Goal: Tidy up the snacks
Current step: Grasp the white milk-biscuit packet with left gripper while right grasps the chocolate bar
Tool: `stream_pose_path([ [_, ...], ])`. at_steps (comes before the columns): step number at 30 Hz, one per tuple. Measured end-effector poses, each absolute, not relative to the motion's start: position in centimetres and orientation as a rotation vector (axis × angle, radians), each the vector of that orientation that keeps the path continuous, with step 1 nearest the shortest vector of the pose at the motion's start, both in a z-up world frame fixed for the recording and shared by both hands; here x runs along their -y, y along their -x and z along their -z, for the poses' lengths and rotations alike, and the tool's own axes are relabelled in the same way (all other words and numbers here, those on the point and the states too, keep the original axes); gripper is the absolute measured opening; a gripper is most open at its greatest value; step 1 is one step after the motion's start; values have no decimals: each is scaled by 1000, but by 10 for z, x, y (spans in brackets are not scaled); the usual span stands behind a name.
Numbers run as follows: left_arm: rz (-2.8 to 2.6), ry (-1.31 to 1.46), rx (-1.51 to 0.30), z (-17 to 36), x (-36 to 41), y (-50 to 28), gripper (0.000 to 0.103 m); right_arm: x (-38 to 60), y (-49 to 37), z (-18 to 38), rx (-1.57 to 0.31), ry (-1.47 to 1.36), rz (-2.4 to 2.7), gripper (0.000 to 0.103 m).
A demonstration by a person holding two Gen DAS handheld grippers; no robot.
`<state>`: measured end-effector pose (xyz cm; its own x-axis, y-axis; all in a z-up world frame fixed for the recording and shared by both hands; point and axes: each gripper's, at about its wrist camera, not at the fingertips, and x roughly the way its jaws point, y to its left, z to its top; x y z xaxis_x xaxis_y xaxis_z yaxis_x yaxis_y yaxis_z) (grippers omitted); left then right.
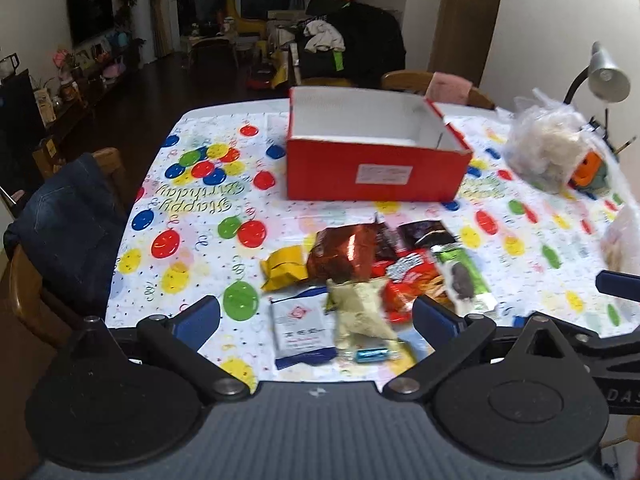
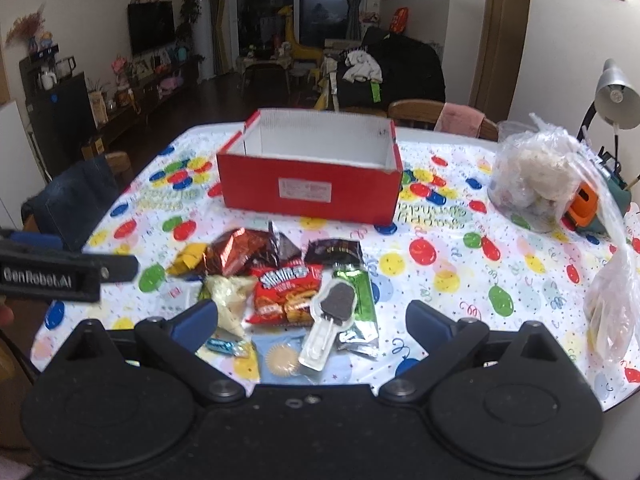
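Observation:
An open red box (image 1: 376,164) (image 2: 312,184) with a white inside stands on the balloon-print tablecloth (image 1: 192,216) (image 2: 448,264). In front of it lies a pile of snacks: a brown foil bag (image 1: 344,252) (image 2: 236,252), a yellow packet (image 1: 284,266), a red snack pack (image 1: 408,276) (image 2: 286,292), a green ice-cream wrapper (image 1: 464,276) (image 2: 352,304), a white-and-blue sachet (image 1: 300,328) and a blue candy (image 1: 370,354) (image 2: 220,346). My left gripper (image 1: 316,316) is open and empty above the pile's near side. My right gripper (image 2: 312,320) is open and empty over the snacks.
Clear plastic bags (image 1: 548,148) (image 2: 536,176) sit at the table's right side, beside an orange object (image 2: 584,204) and a desk lamp (image 2: 616,96). A chair with jeans (image 1: 68,224) stands at the left edge. Another chair (image 2: 436,116) stands behind the box.

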<state>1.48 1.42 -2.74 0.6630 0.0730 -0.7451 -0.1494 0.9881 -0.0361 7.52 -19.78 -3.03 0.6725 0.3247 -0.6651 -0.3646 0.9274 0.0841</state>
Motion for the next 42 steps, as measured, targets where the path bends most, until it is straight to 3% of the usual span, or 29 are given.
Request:
stream_pose_path([
  [6, -164, 9, -872, 60, -15, -22, 103, 195, -88, 64, -813, 94, -402, 98],
  [19, -224, 121, -960, 101, -35, -52, 102, 198, -139, 101, -877, 31, -384, 94],
  [25, -220, 219, -1018, 121, -47, -73, 96, 197, -175, 118, -895, -4, -358, 87],
  [32, -233, 272, -1084, 141, -54, -90, 79, 196, -209, 134, -942, -44, -342, 78],
  [42, -192, 399, -1127, 156, -63, -106, 78, 192, -225, 146, -998, -73, -386, 66],
])
